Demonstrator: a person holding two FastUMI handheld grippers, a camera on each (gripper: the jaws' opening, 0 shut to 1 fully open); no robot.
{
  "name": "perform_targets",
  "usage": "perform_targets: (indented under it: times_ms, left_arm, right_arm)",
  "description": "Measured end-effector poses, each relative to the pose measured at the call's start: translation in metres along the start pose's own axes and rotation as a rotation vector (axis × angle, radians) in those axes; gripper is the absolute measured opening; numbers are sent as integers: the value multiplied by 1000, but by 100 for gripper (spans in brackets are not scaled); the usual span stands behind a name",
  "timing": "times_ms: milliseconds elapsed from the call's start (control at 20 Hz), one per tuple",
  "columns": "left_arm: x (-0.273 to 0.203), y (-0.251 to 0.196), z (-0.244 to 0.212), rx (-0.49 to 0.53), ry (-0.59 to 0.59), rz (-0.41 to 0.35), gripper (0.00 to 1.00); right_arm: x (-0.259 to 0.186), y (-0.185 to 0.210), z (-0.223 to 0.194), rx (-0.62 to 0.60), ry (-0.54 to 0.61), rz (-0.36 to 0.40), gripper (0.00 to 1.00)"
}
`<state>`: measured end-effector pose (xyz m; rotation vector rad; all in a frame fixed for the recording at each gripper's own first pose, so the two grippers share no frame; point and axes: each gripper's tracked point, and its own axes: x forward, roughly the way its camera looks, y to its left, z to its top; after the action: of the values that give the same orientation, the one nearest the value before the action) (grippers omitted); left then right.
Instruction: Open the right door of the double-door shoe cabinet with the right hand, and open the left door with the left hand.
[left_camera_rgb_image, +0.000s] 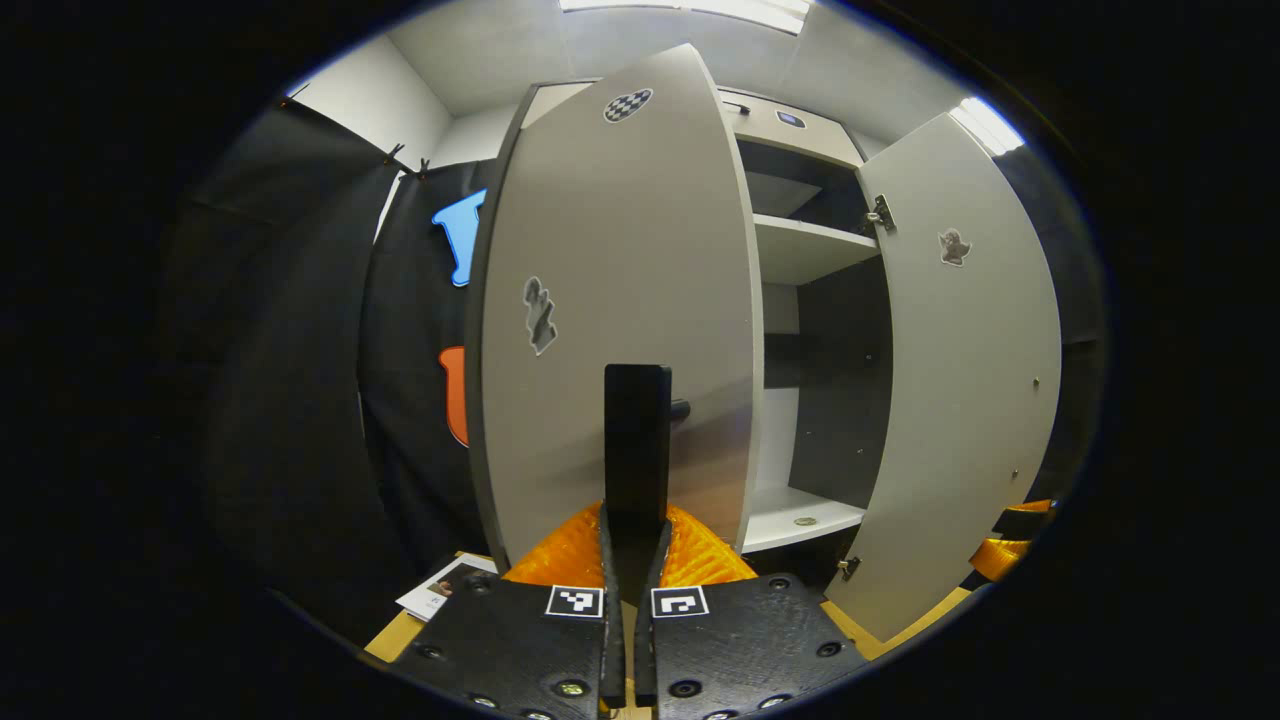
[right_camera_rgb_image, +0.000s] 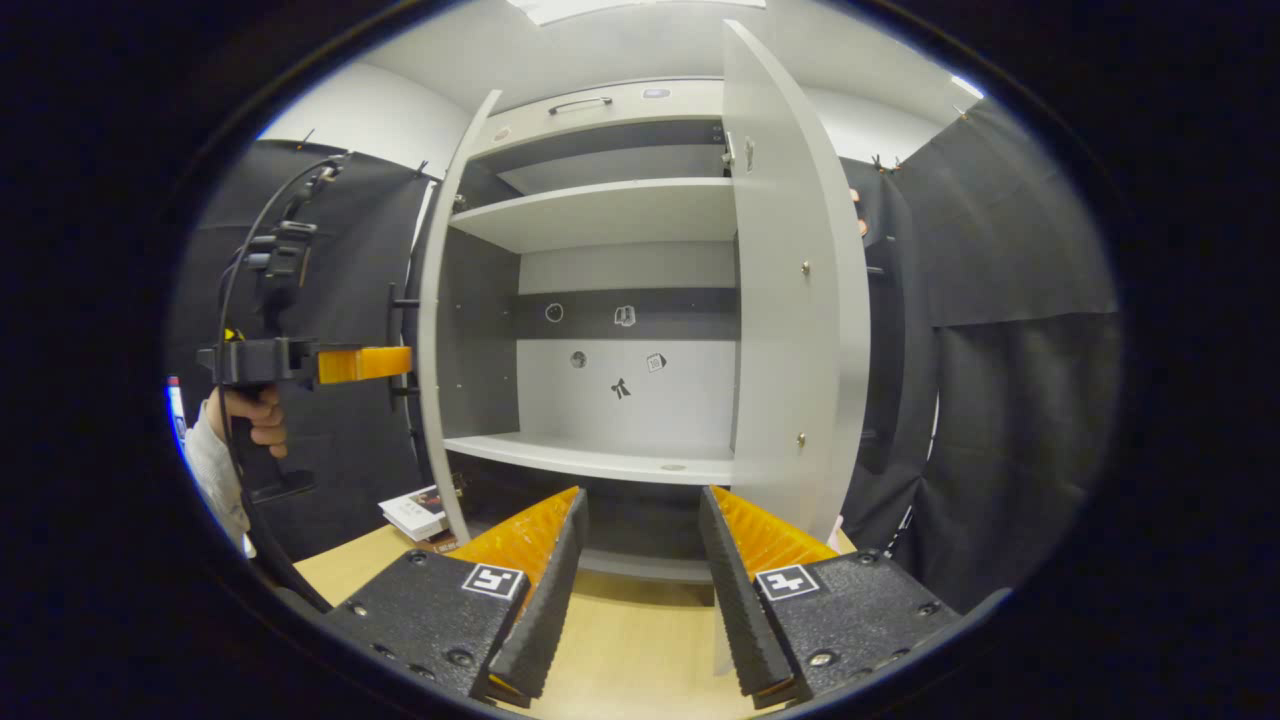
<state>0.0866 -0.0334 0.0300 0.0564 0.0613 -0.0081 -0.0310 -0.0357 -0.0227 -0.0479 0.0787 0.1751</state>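
Doors of the shoe cabinet (right_camera_rgb_image: 620, 300) both stand open. From the left gripper view we see our left claw (left_camera_rgb_image: 637, 440) clamped on the dark handle (left_camera_rgb_image: 637, 440) of the left door (left_camera_rgb_image: 620, 300), with the right door (left_camera_rgb_image: 965, 380) swung out at three o'clock. From the right gripper view our right claw (right_camera_rgb_image: 640, 560) gapes, holding nothing, above the tabletop (right_camera_rgb_image: 620, 640); a hand (right_camera_rgb_image: 255, 410) holds the other gripper at nine o'clock.

Bright ceiling lights (left_camera_rgb_image: 985, 122), sharp focus, fisheye-bent edges
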Motion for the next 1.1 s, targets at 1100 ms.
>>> perform_targets:
  times_ms: [1100]
  left_arm:
    - [-28, 98, 0, -84, -52, 34, 0]
  right_arm:
    - [33, 24, -1, -41, -2, 23, 72]
